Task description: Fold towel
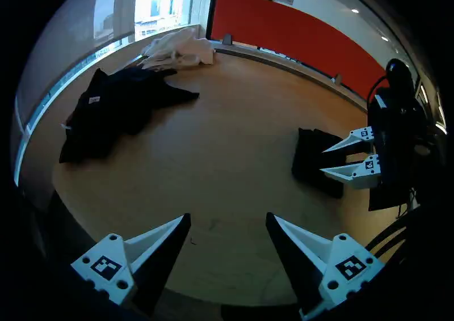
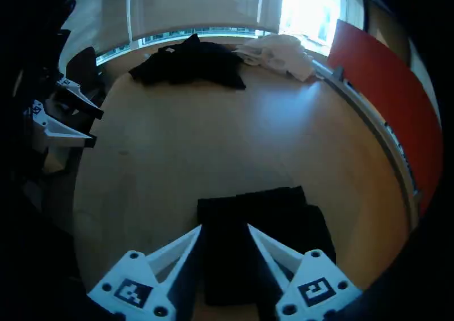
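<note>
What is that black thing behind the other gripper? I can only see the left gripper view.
Observer: A folded black towel. The right gripper view shows most of its top, a flat layered stack on the table.
Operator: Is the gripper squeezing it?
Observer: No. The right gripper is open, and the towel lies flat between its fingers, unpinched.
Operator: Where am I from there?
Observer: The left gripper is by the table's edge, apart from the towel.

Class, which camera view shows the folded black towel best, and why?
The right gripper view: the folded black towel lies close, straight ahead of the open right gripper, its stacked edges plain. The left gripper view shows it small, off to the side, partly behind that gripper's fingers.
</note>
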{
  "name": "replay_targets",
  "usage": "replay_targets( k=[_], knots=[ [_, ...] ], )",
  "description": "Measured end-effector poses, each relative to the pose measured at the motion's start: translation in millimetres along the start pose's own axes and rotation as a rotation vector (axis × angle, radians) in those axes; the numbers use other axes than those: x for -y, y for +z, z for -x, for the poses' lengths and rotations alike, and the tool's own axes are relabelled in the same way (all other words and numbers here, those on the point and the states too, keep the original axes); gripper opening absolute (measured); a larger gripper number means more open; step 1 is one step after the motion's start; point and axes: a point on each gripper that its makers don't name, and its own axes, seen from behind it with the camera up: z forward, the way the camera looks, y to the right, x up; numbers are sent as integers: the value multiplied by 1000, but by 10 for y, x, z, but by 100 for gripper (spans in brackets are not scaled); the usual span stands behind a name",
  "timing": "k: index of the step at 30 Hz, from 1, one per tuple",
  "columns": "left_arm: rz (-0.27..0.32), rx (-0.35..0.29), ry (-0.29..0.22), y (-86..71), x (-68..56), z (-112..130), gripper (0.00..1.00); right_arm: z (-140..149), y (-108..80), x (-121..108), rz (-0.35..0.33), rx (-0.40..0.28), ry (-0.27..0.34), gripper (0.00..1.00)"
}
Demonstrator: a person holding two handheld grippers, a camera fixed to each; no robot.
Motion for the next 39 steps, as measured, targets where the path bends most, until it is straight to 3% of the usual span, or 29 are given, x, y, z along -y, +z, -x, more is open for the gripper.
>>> replay_targets(
  k=[4, 24, 39],
  knots=[
    [2, -1, 2, 0, -13, -9, 99, 18, -55, -3, 10, -4, 9, 60],
    [15, -5, 8, 26, -85, -35, 99, 560, -365, 68, 96, 8, 173, 60],
    [30, -3, 19, 51, -159, -32, 98, 920, -395, 162, 166, 31, 282, 60]
  ],
)
